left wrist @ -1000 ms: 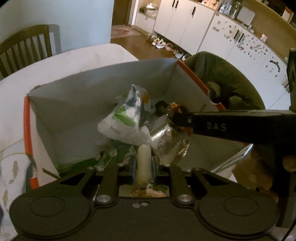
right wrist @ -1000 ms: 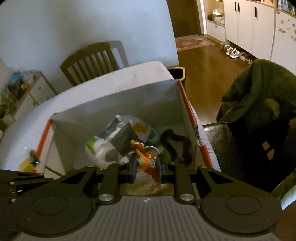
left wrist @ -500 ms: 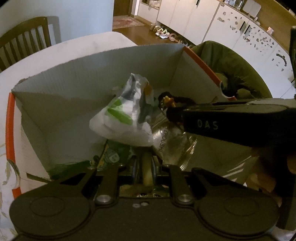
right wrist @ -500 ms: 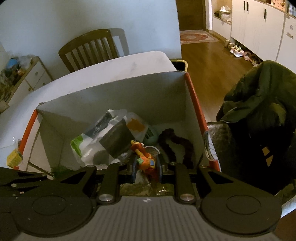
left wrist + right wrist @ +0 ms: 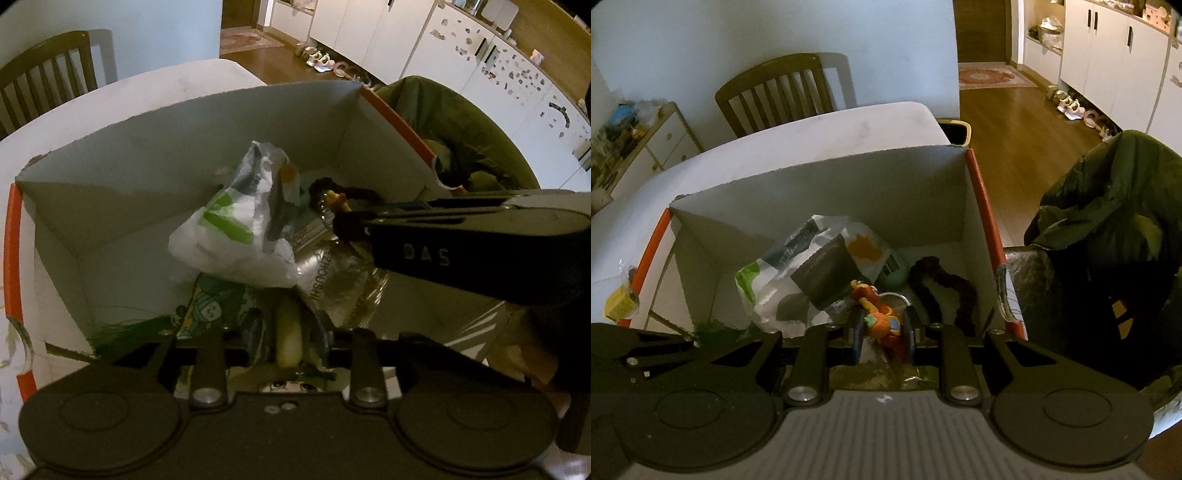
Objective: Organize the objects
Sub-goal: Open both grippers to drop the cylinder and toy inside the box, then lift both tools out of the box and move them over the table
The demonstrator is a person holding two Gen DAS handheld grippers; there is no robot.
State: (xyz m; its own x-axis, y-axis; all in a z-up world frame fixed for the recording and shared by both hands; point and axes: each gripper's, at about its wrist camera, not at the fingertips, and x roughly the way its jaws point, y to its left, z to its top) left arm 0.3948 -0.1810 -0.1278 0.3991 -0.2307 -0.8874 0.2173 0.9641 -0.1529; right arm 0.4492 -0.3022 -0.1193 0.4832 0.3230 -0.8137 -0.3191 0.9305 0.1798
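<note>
Hanging between the fingers of the right hand-held gripper (image 5: 882, 332), an orange toy keychain (image 5: 877, 314) with a metal ring is pinched firmly, poised above the open cardboard box (image 5: 820, 184), which I judge to be where the loose items are being gathered. The left hand-held gripper (image 5: 290, 339) is closed around a pale, cream-coloured tube-like object (image 5: 289, 339), low over the near side of that same box; what the object is, I cannot tell. Inside the box, a white plastic bag (image 5: 236, 236) with green print sits roughly in the middle, propped up on other contents, and a clear crinkly packet (image 5: 332, 288) with lettering lies just beside it, toward the box's right wall. A dark fuzzy band (image 5: 942, 291) curls along the floor of the box near the right wall, and a pale green rounded item (image 5: 895, 267) peeks out from behind the bag. Both held things are over the box rather than outside it, likely so that a release drops them straight in among the rest. The box stands on a white bench (image 5: 831, 125), with a small yellow carton (image 5: 620, 304) just outside the box's left wall. Beyond the box's far wall stands a wooden chair (image 5: 783, 92), and to the right of the box a dark green jacket (image 5: 1108, 206) is draped over a seat.
</note>
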